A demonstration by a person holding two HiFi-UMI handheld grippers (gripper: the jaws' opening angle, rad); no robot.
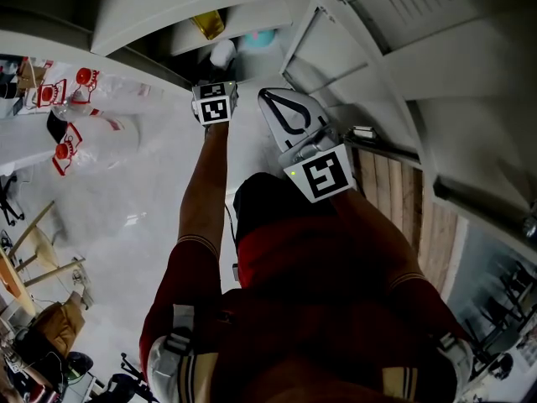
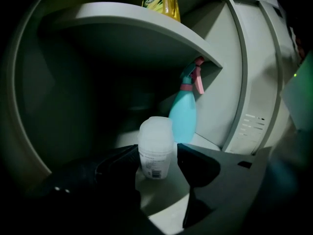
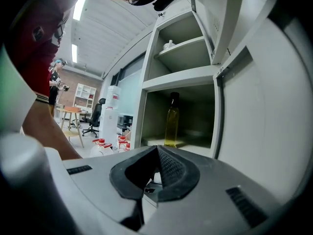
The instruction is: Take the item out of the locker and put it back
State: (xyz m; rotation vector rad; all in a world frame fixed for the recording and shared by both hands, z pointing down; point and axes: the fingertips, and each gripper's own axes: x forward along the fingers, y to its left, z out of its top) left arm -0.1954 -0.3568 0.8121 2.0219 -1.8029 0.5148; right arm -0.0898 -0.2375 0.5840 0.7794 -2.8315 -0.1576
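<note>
A pale, glossy floor point(image 1: 126, 217) spreads out below, with wooden furniture legs point(image 1: 33, 225) at its left edge and wooden planks point(image 1: 394, 191) on the right, beside the grey locker point(image 3: 181, 77). Farther off, strip lights point(image 3: 79, 6) run along a white ribbed ceiling point(image 3: 112, 28). A brick wall point(image 3: 73, 78) backs a white shelf unit point(image 3: 87, 94), a table point(image 3: 72, 110) and a black office chair point(image 3: 96, 117).
</note>
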